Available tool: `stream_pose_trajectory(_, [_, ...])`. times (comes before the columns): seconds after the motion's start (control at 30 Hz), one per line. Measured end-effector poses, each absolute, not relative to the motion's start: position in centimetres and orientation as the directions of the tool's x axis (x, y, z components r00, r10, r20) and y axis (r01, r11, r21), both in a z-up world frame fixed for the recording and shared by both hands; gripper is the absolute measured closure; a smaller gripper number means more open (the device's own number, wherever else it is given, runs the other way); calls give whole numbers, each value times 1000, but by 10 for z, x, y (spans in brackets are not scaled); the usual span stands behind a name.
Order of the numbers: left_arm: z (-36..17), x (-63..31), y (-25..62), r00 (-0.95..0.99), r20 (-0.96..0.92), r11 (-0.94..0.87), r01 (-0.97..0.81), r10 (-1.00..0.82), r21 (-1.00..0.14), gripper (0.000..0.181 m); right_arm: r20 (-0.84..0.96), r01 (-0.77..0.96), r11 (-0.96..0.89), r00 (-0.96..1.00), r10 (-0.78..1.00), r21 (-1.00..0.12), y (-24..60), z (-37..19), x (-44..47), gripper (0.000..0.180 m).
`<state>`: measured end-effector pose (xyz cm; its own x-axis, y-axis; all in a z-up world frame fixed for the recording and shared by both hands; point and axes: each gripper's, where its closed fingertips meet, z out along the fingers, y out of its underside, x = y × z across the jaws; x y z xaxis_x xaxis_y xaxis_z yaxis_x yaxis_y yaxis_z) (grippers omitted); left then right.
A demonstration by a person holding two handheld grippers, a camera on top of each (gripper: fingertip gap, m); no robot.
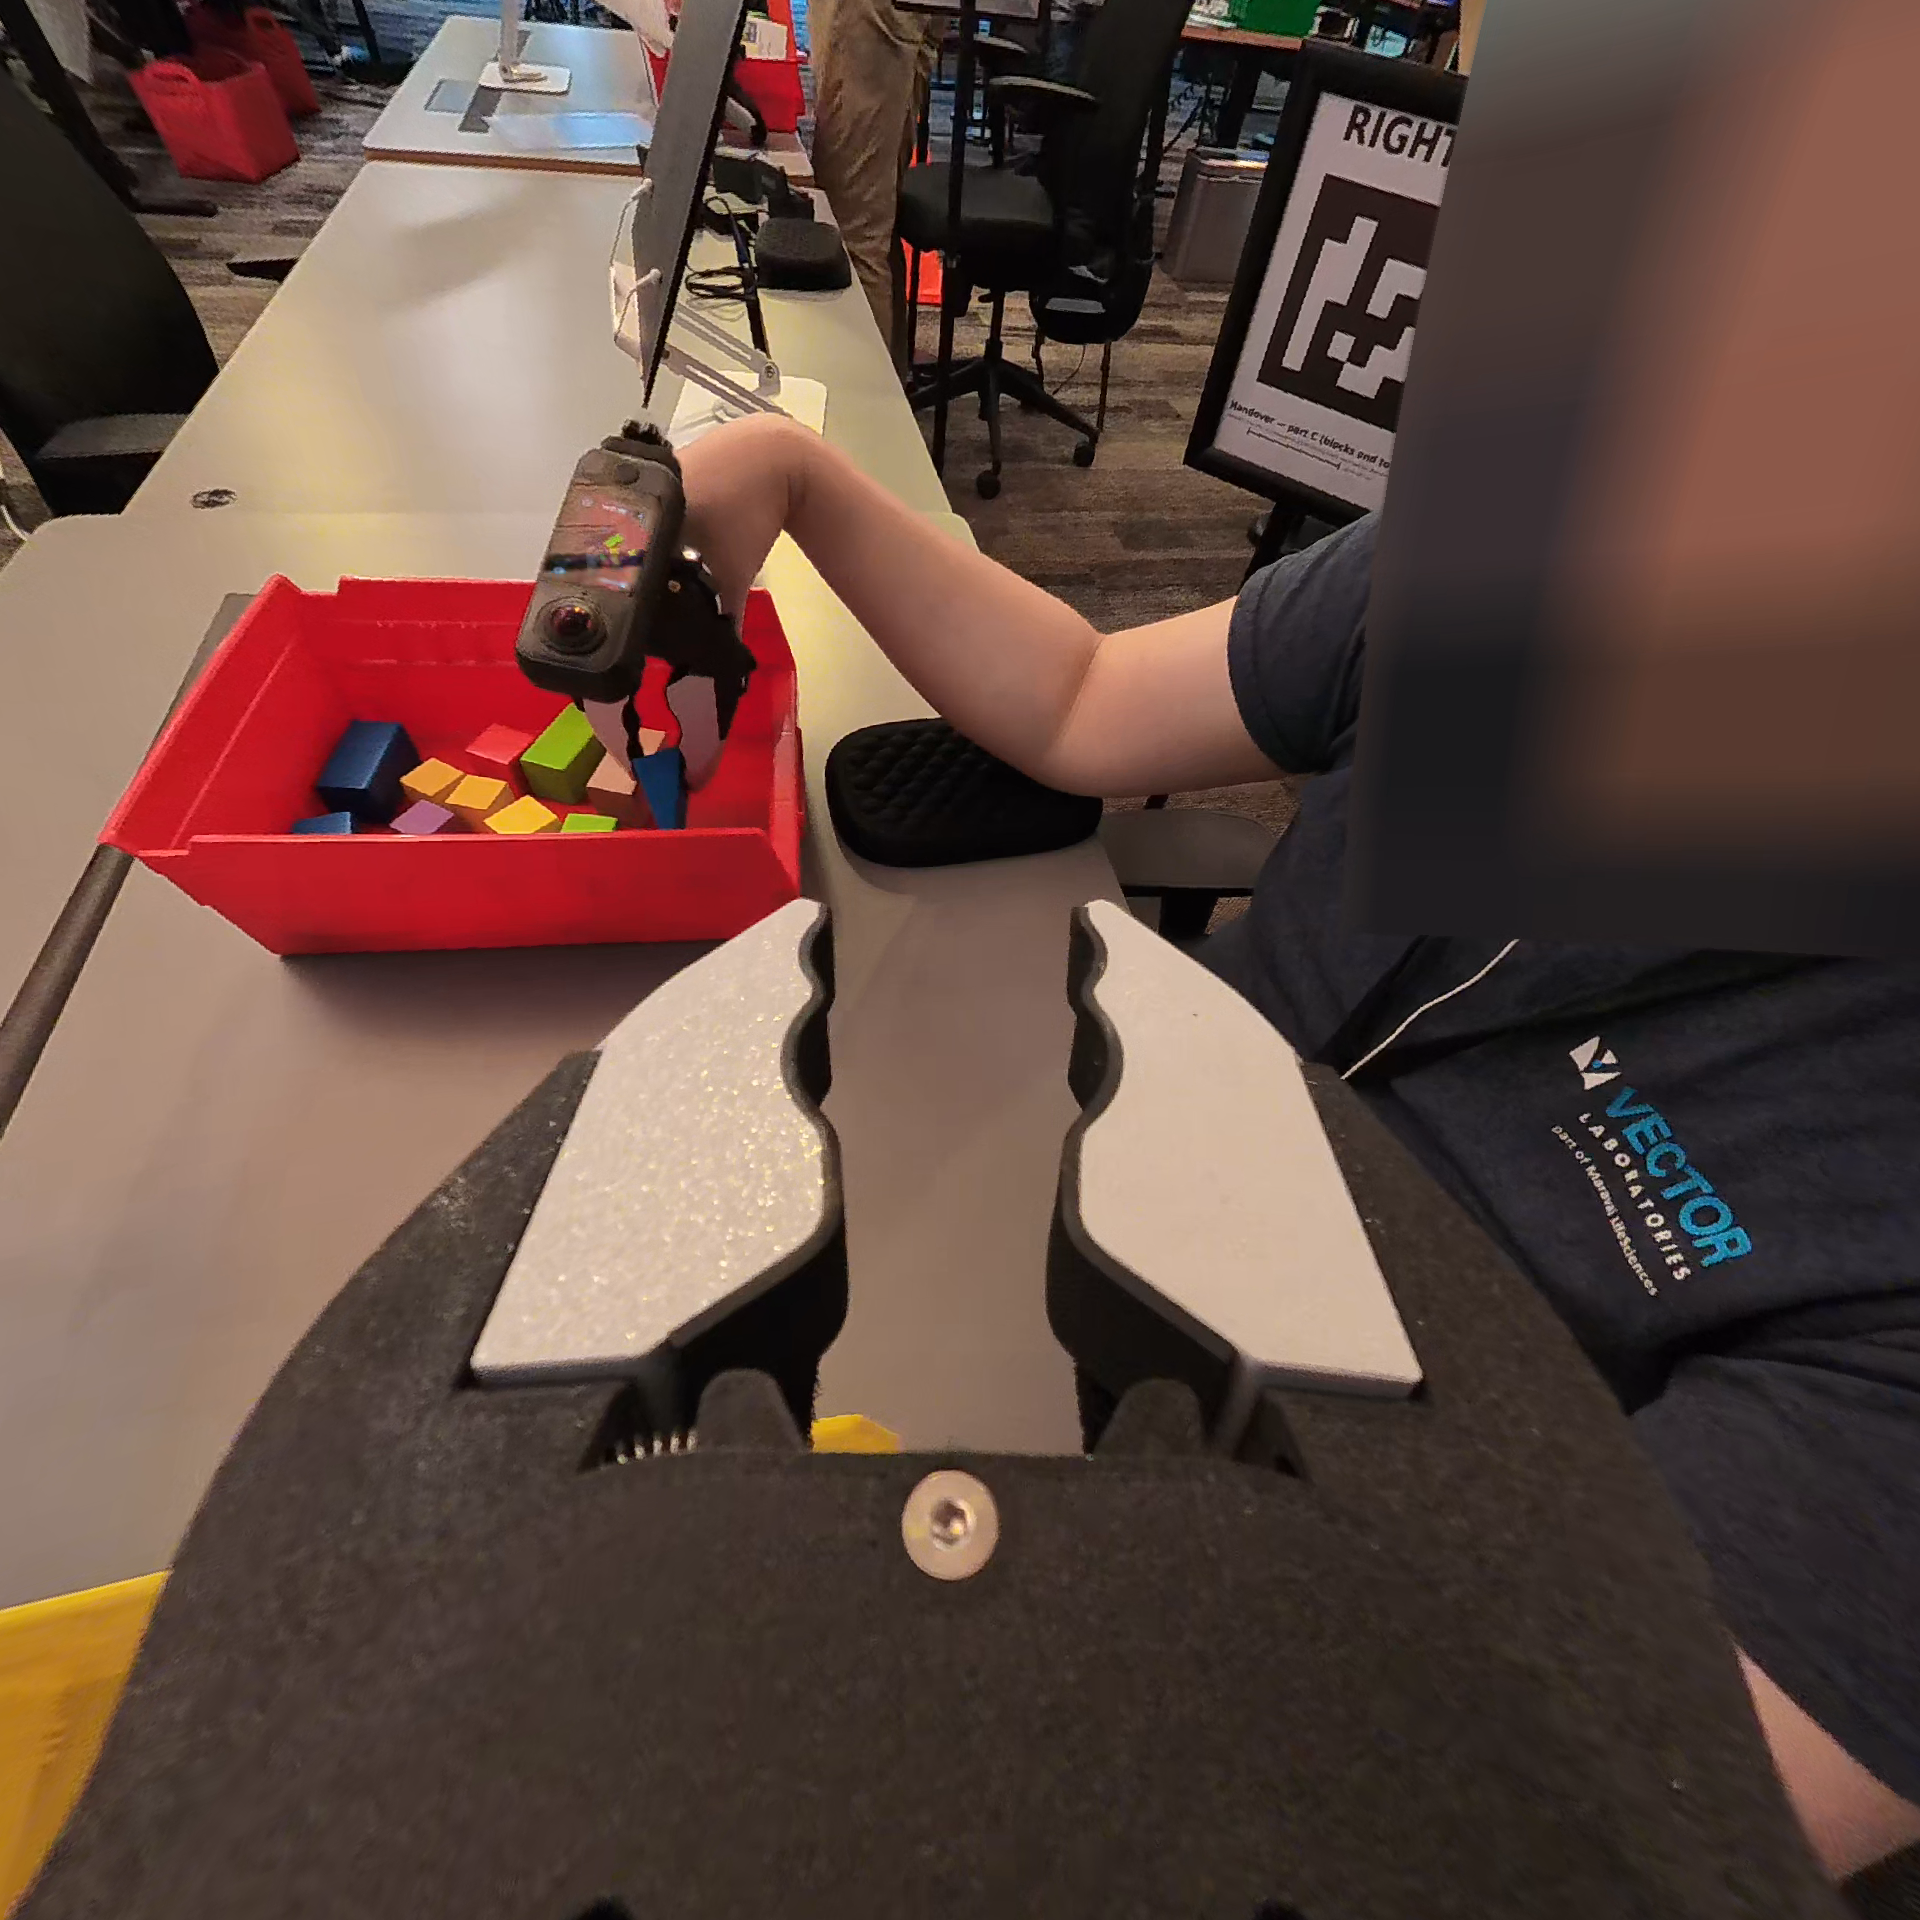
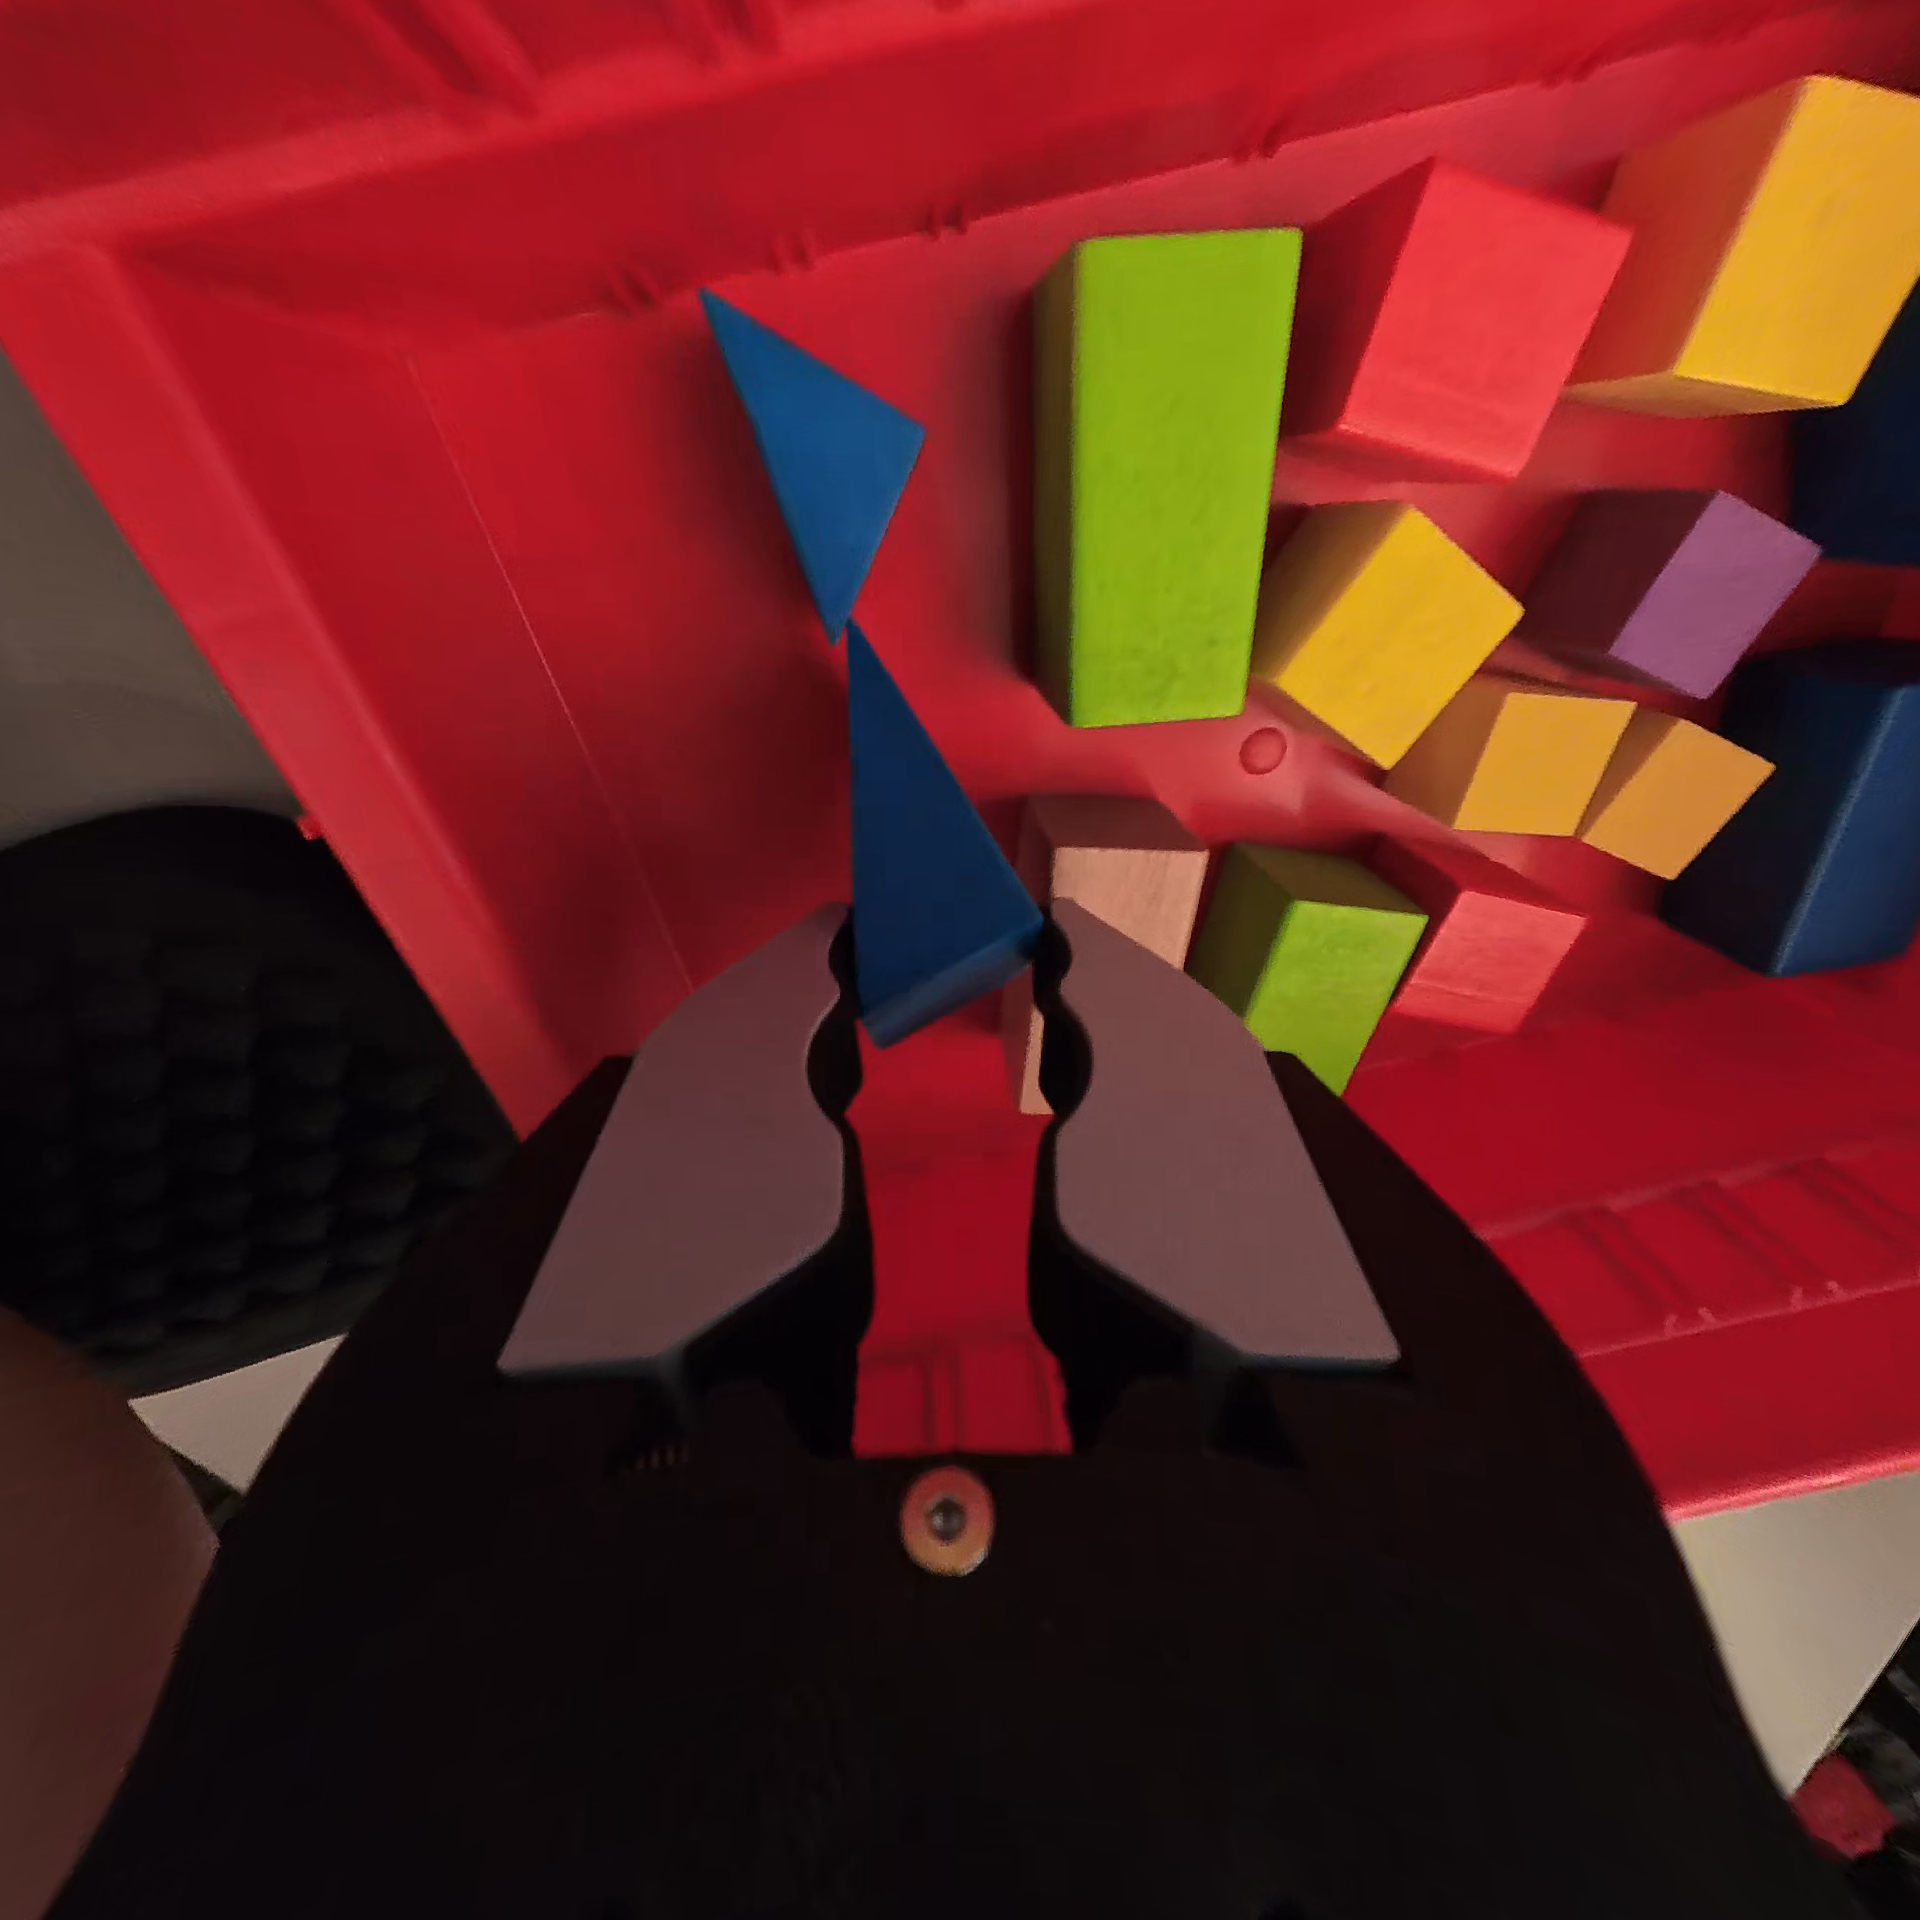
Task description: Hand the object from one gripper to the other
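We see the right gripper down inside the red bin, its fingers pinched on a blue wedge that stands on end near the bin's right wall. A second blue wedge lies flat on the bin floor just past it, tip to tip in the right wrist view. Crowding the held wedge on the other side are a bare-wood block and a short green block, both just beside the right finger. Farther in we count one long green block, two red, two yellow, two orange, one purple and at least two dark blue blocks, mostly packed toward the bin's far side. The floor along the right wall is bare. A black pad lies on the desk just outside that wall. Our left gripper hangs above the desk's near edge, fingers wide apart and holding nothing, with open desk between it and the bin.
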<state>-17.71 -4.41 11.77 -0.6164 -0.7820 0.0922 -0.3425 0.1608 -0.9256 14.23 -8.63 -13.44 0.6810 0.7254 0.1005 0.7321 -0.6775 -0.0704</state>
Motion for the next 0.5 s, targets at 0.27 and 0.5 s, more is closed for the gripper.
stream_pose_trajectory(0.27, [118, -179, -44, -611, 76, 177, -343, -788, -922, 138, 28, 645, -763, 763, 646, 32, -98, -137, 141, 148])
stream_pose_trajectory(0.5, [112, -174, -47, -618, 78, 196, -364, -783, -911, 138, -79, 585, -809, 811, 580, 63, -103, -148, 139, 148])
